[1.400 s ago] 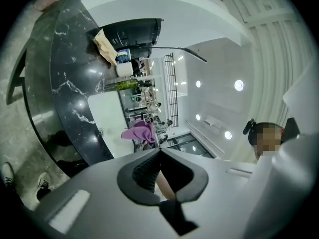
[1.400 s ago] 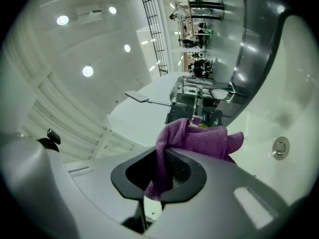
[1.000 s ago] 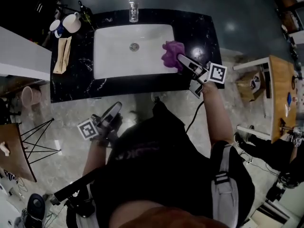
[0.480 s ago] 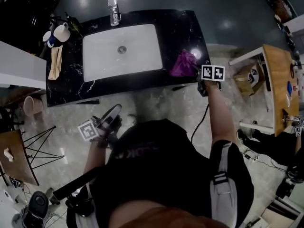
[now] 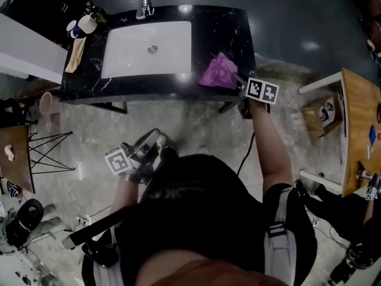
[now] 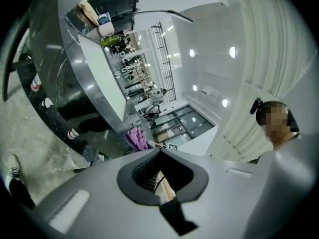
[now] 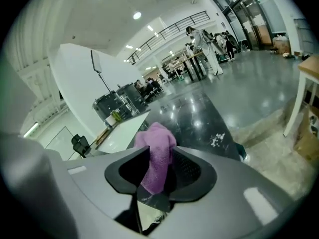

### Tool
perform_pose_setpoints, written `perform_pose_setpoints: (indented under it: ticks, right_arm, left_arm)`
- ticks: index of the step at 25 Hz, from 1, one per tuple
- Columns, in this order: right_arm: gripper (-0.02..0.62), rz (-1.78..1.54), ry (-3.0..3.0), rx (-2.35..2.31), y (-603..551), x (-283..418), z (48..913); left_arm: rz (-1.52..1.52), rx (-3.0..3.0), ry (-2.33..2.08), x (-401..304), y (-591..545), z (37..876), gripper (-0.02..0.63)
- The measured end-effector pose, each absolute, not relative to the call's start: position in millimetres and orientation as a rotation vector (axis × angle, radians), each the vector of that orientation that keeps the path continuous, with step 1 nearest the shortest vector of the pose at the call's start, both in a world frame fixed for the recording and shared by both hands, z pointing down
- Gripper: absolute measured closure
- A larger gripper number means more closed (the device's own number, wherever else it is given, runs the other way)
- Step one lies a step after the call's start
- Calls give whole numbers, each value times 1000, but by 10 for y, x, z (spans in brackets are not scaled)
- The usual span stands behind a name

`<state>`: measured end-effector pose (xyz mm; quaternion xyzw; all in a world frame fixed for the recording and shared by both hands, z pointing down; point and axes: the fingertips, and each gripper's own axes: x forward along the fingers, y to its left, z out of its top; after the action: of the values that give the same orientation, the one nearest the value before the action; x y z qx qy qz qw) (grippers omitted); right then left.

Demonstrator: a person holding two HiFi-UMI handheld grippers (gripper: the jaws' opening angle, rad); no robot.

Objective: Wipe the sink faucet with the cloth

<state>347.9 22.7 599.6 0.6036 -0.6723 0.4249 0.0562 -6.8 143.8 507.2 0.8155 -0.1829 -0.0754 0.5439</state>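
On the black marble counter (image 5: 229, 31), right of the white sink basin (image 5: 134, 52) & near the front edge, lies the purple cloth (image 5: 218, 72), bunched in a heap. It's well apart from the faucet (image 5: 143, 5), which stands at the back rim of the basin, far side from the person.

The right gripper (image 5: 238, 81) points down at the cloth from the counter's front-right corner. Its jaws have just been opening and stand wide apart. In the right gripper view the cloth is btwn them, draped closer to one jaw, but neither pad presses on it, so no grip.

The left gripper (image 5: 153, 143) is low at the person's side, over the floor, away from the counter. Its jaws are together w/ nothing btwn them.

Progress, as a judgement: cloth is off the faucet & resting on the counter, w/ no gripper near the tap, so no wiping is under way right now. Whether the faucet has been wiped can't be read from its look; it's too small in the head view. If not, what's left is to clamp the cloth, carry it across the basin & rub the spout and handle. If the wipe is over, this looks like the put-down, w/ only backing the right gripper off still to do.
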Motion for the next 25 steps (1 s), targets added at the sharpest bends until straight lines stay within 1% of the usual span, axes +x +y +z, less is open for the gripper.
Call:
perform_pose_setpoints:
  ticks: [2, 5, 7, 8, 9, 11, 13, 19, 22, 25]
  right_arm:
    - [435, 1240, -2044, 1943, 370, 3668, 5870]
    - [451, 1137, -2002, 2126, 721, 3963, 5671]
    - [512, 1099, -2003, 2173, 1019, 4052, 5556]
    - [578, 1098, -2025, 2163, 1152, 4025, 5516]
    - [584, 1113, -2067, 2130, 1271, 3939, 5489]
    - [584, 1182, -2188, 2019, 1495, 3620, 5463]
    - [584, 1277, -2295, 1877, 1745, 3159, 5485]
    - [584, 1549, -2463, 1459, 2503, 1374, 5481]
    - [584, 1582, -2508, 1337, 2785, 685, 5381]
    - [584, 1525, -2510, 1283, 2987, 285, 5347]
  left_arm:
    - [-148, 1949, -479, -70, 1563, 5119, 604]
    - [-127, 1929, -520, -108, 1774, 5215, 604]
    - [-126, 1919, -532, -111, 1930, 5243, 604]
    - [-133, 1916, -530, -102, 1989, 5228, 604]
    - [-140, 1912, -524, -99, 2039, 5214, 604]
    - [-152, 1893, -510, -130, 2134, 5213, 604]
    - [-121, 1904, -516, -216, 2222, 5250, 604]
    - [-38, 1970, -502, -629, 2514, 5305, 604]
    - [-20, 1987, -462, -865, 2677, 5266, 604]
    - [-1, 2008, -418, -1079, 2785, 5288, 604]
